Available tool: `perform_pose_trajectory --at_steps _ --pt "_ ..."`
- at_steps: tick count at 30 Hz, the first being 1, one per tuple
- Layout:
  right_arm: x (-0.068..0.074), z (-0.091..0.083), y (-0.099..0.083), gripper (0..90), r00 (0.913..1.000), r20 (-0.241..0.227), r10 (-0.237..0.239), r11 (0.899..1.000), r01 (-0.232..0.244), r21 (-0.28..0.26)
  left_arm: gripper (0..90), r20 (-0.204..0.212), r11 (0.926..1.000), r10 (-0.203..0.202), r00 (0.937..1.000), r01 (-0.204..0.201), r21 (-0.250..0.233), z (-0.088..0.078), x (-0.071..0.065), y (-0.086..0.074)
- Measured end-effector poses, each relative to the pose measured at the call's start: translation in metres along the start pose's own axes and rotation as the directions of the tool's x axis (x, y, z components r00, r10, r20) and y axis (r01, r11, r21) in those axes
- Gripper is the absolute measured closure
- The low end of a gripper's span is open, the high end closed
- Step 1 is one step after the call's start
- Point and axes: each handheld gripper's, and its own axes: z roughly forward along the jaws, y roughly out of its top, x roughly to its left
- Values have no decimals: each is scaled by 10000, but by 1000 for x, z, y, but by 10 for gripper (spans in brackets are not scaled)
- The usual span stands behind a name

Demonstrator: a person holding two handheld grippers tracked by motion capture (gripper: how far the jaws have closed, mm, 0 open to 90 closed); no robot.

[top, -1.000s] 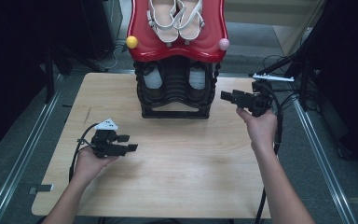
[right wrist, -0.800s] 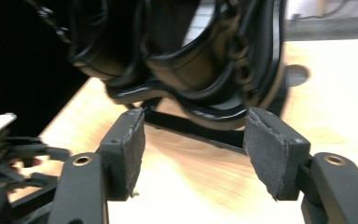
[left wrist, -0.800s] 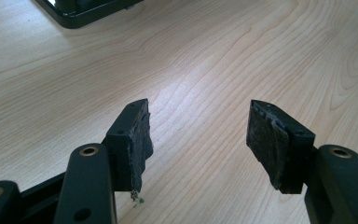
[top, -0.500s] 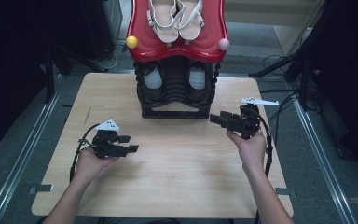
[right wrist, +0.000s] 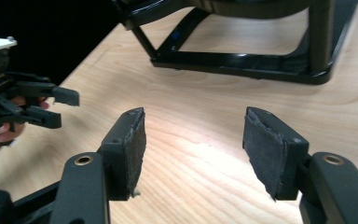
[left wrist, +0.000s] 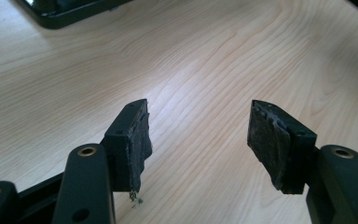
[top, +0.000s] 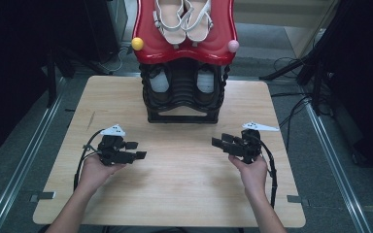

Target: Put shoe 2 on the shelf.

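A pale wooden table (top: 175,194) is set on a grey floor, with dark gear and cables at both sides. A black shoe rack (top: 183,94) with a red top shelf (top: 184,46) stands at the far edge; a pair of white sandals (top: 182,19) is placed on top, and shoes are stored beneath. Both grippers are held low over bare wood, well apart from the rack: the left gripper (left wrist: 198,135) and the right gripper (right wrist: 193,140), jaws spread wide, nothing held. The work appears either finished or not yet begun.
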Motion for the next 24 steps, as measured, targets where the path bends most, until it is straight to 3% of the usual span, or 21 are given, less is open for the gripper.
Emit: perform_pose_trajectory --at_steps 9,24 --pt "-5 11 -16 394 10000 -34 -70 9989 71 464 381 13 9996 87 10000 -87 251 6 -5 1" --pt "-6 21 -25 391 9992 123 -377 9936 361 1070 375 320 9990 170 9993 -183 415 12 -12 2"
